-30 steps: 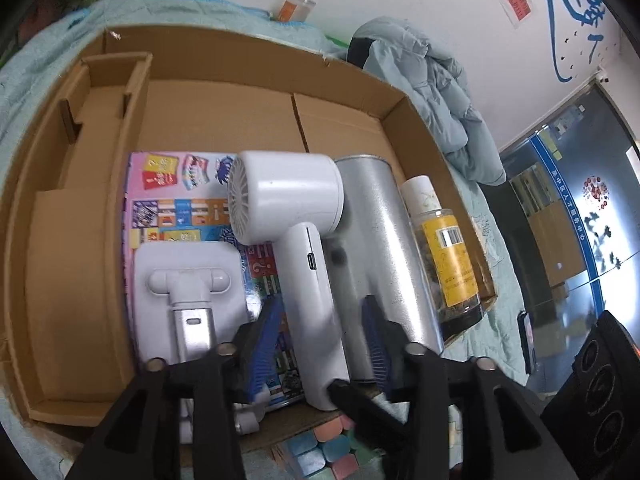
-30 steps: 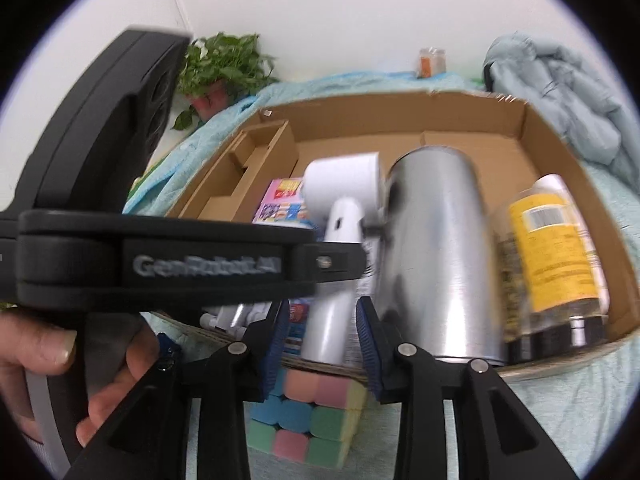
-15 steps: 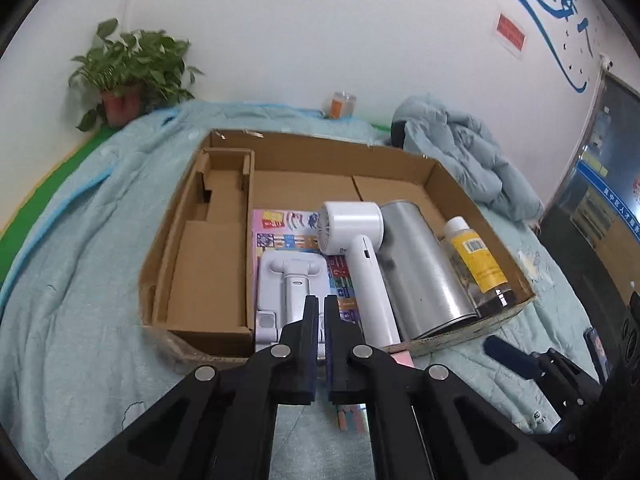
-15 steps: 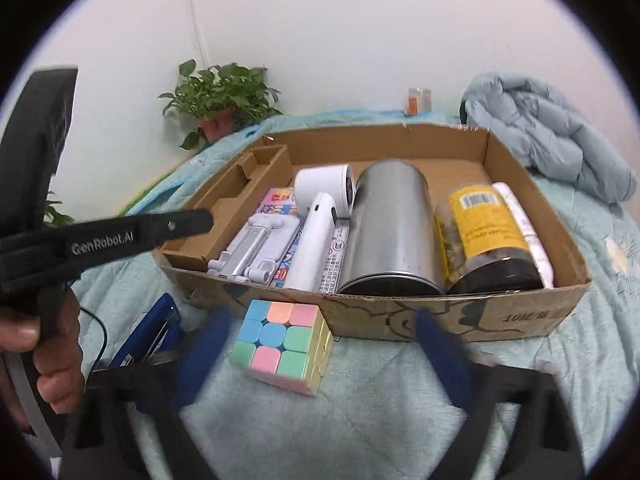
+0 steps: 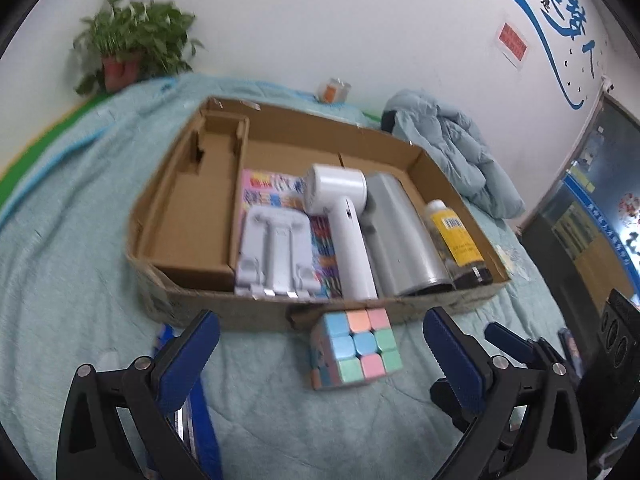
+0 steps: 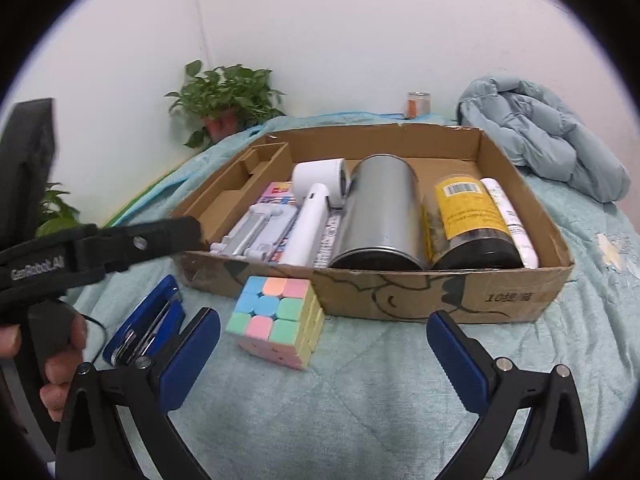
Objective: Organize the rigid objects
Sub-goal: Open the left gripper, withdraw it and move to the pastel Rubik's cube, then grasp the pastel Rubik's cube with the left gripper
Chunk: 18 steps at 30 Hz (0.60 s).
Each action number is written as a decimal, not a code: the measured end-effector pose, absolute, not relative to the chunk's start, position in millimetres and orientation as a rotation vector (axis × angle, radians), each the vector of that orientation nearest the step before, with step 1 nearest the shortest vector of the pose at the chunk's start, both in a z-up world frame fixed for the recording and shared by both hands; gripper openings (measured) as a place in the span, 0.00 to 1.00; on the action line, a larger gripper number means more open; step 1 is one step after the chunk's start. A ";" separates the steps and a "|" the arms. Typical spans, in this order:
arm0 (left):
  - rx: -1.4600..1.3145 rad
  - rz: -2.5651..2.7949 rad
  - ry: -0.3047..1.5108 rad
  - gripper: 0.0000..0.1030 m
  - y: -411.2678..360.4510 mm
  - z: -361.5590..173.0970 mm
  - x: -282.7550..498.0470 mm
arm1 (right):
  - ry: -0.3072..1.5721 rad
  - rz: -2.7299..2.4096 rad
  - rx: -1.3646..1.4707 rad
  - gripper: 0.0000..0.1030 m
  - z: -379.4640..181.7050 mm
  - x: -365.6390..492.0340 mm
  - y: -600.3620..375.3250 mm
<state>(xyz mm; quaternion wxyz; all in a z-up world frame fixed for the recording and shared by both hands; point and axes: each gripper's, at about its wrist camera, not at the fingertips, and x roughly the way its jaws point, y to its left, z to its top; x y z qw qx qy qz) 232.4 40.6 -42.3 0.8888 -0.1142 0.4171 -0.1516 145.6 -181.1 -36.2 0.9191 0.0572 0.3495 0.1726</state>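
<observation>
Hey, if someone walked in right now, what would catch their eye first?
Probably the pastel puzzle cube, alone on the teal blanket just in front of the cardboard box. Next, the shiny metal canister lying inside the box, between a white handheld fan and a yellow-labelled jar.

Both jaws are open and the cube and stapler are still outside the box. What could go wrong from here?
1. The puzzle cube sits tilted on the soft blanket; a grasp by the right gripper may roll it.
2. The blue stapler lies close by the left gripper, which could knock it.
3. The cardboard box is packed toward its right; free room is mainly the left insert, so placing may bump the white fan.
</observation>
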 end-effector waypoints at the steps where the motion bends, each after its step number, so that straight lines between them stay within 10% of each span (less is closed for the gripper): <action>1: -0.254 -0.335 0.897 0.99 40.1 -48.2 235.2 | 0.721 0.387 0.120 1.00 -38.2 145.6 -180.5; 11: -0.331 -0.454 1.070 0.73 20.4 -103.3 266.4 | 0.817 0.597 0.106 0.98 -74.6 164.7 -166.6; 18: -0.387 -0.507 1.111 0.56 8.3 -117.7 281.7 | 0.889 0.663 0.091 0.67 -92.6 193.6 -145.2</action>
